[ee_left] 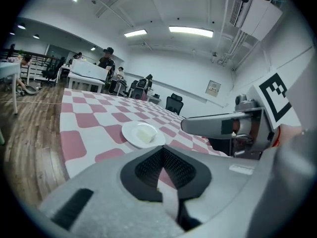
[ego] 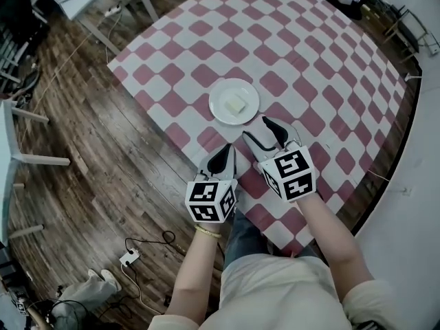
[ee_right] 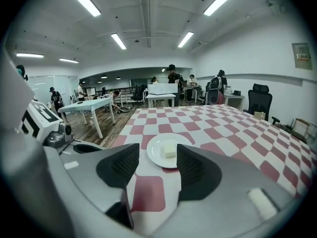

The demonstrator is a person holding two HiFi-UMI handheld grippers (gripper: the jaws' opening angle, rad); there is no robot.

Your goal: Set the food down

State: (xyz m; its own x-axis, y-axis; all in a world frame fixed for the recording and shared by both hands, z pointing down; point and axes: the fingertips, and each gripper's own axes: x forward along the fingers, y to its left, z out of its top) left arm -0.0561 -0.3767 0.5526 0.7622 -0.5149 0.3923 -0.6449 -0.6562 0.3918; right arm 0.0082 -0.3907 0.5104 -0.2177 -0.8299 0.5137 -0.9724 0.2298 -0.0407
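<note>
The checked table is cut off by the head view's top edge, and part of its near end is hidden under the right gripper and forearm. The pale food is too small to be identified; the wall sign cannot be read.

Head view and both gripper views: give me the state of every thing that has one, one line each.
food: set down, lying on the plate, nothing touching it
plate: flat on the tablecloth, holding the one piece of food
left gripper: fingers together, nothing held
right gripper: fingers apart, nothing between them, short of the plate
checked tablecloth: spread flat over the table
</note>
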